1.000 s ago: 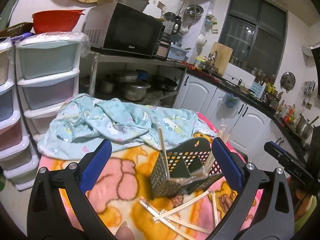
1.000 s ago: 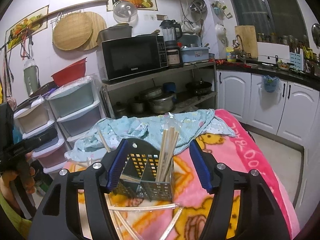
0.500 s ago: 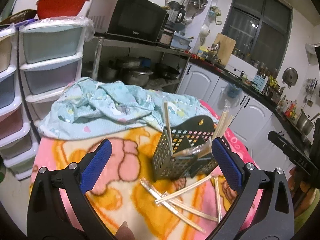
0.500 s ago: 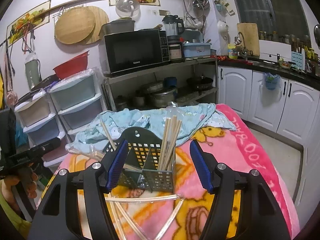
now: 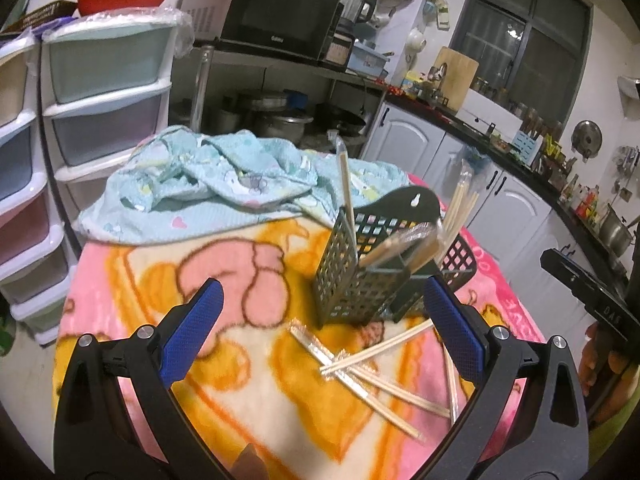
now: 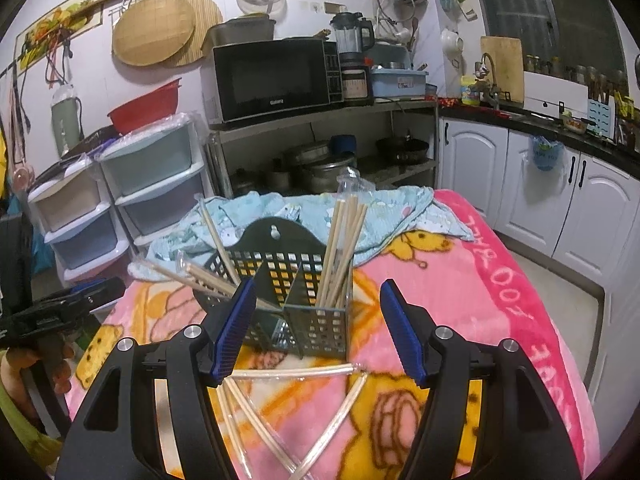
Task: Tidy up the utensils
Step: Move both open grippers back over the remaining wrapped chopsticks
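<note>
A dark perforated utensil holder (image 5: 360,276) (image 6: 296,292) stands on the pink and yellow blanket, with wrapped chopsticks upright and leaning in its compartments. Several more wrapped chopsticks (image 5: 372,364) (image 6: 288,372) lie loose on the blanket in front of it. My left gripper (image 5: 324,332) hangs open above the loose chopsticks, nothing between its blue pads. My right gripper (image 6: 318,328) is open too, its jaws framing the holder from the near side without touching it. In the right wrist view the left gripper's black body (image 6: 60,308) shows at the left edge, held by a hand.
A crumpled light blue cloth (image 5: 208,180) (image 6: 400,208) lies on the blanket behind the holder. Plastic drawer towers (image 5: 100,92) stand to the left. A metal shelf with a microwave (image 6: 272,76) and pots is behind, white cabinets (image 6: 520,184) to the right.
Both grippers have sunk and tipped downward toward the blanket, so the holder and loose chopsticks sit higher and larger in both views. The jaws have kept their width.
</note>
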{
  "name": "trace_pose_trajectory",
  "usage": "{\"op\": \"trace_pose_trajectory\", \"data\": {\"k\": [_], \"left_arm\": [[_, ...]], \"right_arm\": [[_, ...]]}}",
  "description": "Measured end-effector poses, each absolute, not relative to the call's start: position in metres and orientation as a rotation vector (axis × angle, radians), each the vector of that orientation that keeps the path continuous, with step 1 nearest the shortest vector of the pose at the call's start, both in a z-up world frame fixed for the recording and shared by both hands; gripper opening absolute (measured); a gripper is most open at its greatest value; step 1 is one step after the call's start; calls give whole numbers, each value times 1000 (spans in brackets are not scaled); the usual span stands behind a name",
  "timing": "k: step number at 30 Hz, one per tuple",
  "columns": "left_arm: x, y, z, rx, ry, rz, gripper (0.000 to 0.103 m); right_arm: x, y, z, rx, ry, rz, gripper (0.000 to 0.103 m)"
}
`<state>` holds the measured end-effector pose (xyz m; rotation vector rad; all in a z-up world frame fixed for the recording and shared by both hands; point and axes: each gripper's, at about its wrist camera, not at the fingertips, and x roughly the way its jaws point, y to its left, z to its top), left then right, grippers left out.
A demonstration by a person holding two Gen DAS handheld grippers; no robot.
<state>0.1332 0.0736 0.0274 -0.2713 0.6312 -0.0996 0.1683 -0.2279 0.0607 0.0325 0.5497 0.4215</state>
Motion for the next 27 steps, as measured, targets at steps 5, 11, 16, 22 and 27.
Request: {"op": "trace_pose_trajectory", "data": {"k": [5,11,16,22,27], "left_arm": [[132,72,17,-276,658,-105,92],[133,68,2,-286,701,-121,92],[135,64,-12,-290,740,-135,92],[139,61,-27,-293,782,-145,92],[142,58,-39,-301,812,-156,92]], "right_arm": [[167,-229,52,28,574,418,62],[166,-229,43,18,598,417,62],[166,-233,32,12,631,407,62],[169,-238,17,14,676,387,62],[175,-241,1,10,720,373,62]]}}
